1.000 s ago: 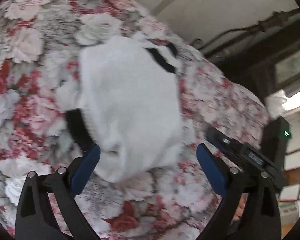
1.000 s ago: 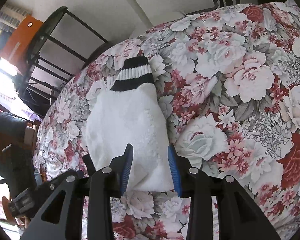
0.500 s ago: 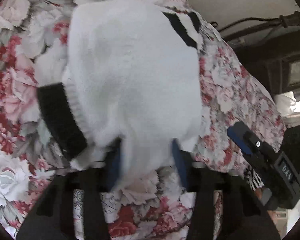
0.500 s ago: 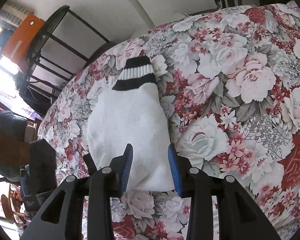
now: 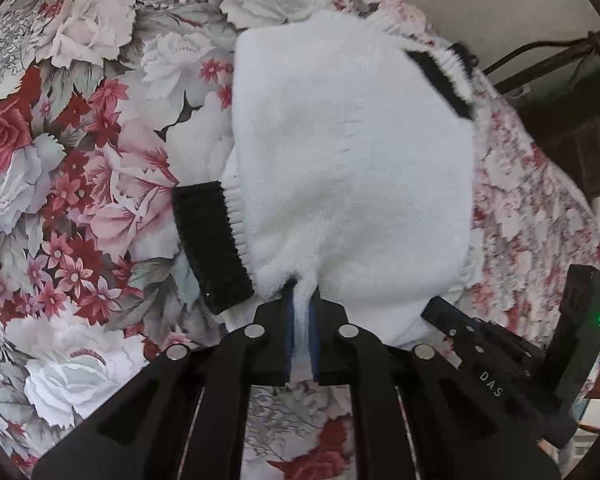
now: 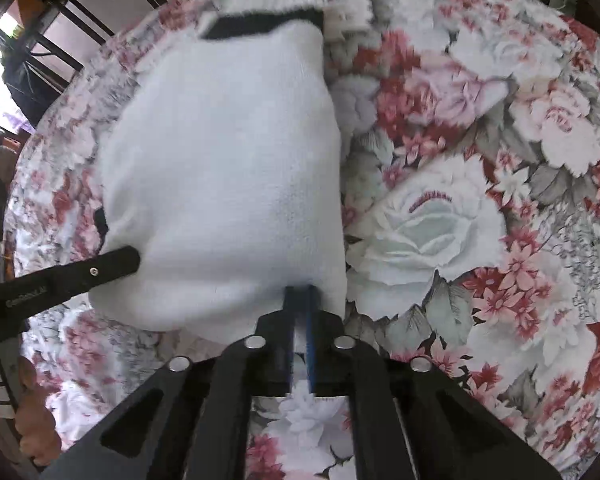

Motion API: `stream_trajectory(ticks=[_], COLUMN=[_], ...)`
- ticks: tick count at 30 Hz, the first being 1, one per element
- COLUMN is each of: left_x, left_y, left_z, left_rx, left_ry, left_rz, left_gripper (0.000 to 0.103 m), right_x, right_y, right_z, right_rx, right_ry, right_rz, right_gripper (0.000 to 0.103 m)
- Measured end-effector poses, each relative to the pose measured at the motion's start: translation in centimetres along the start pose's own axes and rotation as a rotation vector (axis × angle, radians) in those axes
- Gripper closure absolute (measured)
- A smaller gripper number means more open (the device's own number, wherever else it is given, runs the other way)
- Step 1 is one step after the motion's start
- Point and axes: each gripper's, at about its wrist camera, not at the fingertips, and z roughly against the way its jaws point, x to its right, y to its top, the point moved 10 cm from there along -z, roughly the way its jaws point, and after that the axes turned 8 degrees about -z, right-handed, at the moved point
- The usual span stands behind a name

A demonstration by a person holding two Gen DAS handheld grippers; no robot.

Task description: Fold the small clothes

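Both tools, left (image 5: 301, 300) and right (image 6: 300, 300), pinch the near edge of the sock (image 5: 352, 168) on the floral cloth (image 5: 80, 160).

My right-wrist view is motion-blurred: floral cloth (image 6: 480, 208) smeared, sock (image 6: 228, 176) cuff cut by top edge. Print on the left gripper (image 6: 66, 276) too small to read. In left-wrist view, sock hides part of the 2nd sock (image 5: 210, 240) underneath.

My right gripper (image 6: 299, 300) pinches the near edge of the white sock (image 6: 228, 184) on the floral cloth (image 6: 480, 200); my left gripper (image 6: 100, 268) touches its left side.
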Motion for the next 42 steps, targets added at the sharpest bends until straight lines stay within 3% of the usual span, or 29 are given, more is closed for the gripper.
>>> stream_trajectory(ticks=[5, 10, 12, 13, 14, 17, 18, 20, 23, 26, 28, 31, 33, 35, 37, 40, 42], left_x=[0.7, 3.3, 5.2, 5.9, 6.4, 5.1, 3.9, 2.0, 0.4, 0.7, 1.7, 3.0, 3.3, 3.0, 2.9, 1.3, 0.6], left_y=[0.4, 0.9, 0.5, 0.1, -0.3, -1.6, -1.7, -1.4, -1.0, -1.0, -0.5, 0.7, 1.8, 2.2, 2.3, 1.7, 1.7], left_z=[1.8, 6.2, 6.5, 6.0, 5.1, 1.4, 0.1, -0.9, -1.1, -0.6, 0.9, 4.5, 6.1, 6.4, 5.2, 1.7, 0.6], left_rx=[0.052, 0.165, 0.163, 0.141, 0.111, 0.003, -0.03, -0.054, -0.067, -0.063, -0.028, 0.08, 0.16, 0.184, 0.163, 0.062, 0.041], left_ry=[-0.042, -0.087, -0.15, -0.147, -0.117, 0.067, 0.12, 0.115, -0.004, -0.002, -0.046, -0.134, -0.144, -0.149, -0.147, -0.047, -0.03], left_rz=[-0.002, -0.111, -0.169, -0.199, -0.23, -0.289, -0.263, -0.17, -0.02, -0.018, -0.012, -0.015, -0.018, -0.017, -0.016, 0.0, 0.01], left_gripper=[0.096, 0.095, 0.087, 0.084, 0.079, 0.079, 0.091, 0.101, 0.101, 0.102, 0.102, 0.094, 0.074, 0.07, 0.07, 0.072, 0.073], right_x=[-0.6, -1.7, -1.8, -1.8, -1.6, -1.5, -1.5, -1.7, -1.9, -1.8, -1.7, -2.3, -2.4, -2.1, -1.5, -0.9, -1.1], right_y=[0.4, 1.3, 1.8, 1.9, 2.1, 2.6, 2.7, 2.4, 2.0, 1.9, 1.8, 2.3, 3.0, 3.7, 4.1, 3.9, 3.8], right_z=[2.0, 4.0, 4.1, 3.9, 3.7, 2.6, 2.2, 1.3, -0.4, -0.5, 0.6, 3.3, 4.5, 5.1, 4.7, 2.9, 2.2], right_rx=[0.019, 0.07, 0.077, 0.079, 0.081, 0.056, 0.047, 0.03, -0.004, -0.023, -0.024, 0.024, 0.061, 0.084, 0.088, 0.058, 0.045], right_ry=[0.04, 0.096, 0.103, 0.102, 0.103, 0.143, 0.148, 0.14, 0.139, 0.166, 0.18, 0.204, 0.227, 0.243, 0.238, 0.233, 0.227], right_rz=[-0.007, 0.005, 0.002, -0.006, -0.019, -0.078, -0.081, -0.075, -0.071, -0.101, -0.116, -0.09, -0.099, -0.119, -0.137, -0.164, -0.155], right_gripper=[0.095, 0.094, 0.094, 0.094, 0.094, 0.095, 0.097, 0.099, 0.101, 0.101, 0.098, 0.087, 0.083, 0.082, 0.082, 0.085, 0.085])
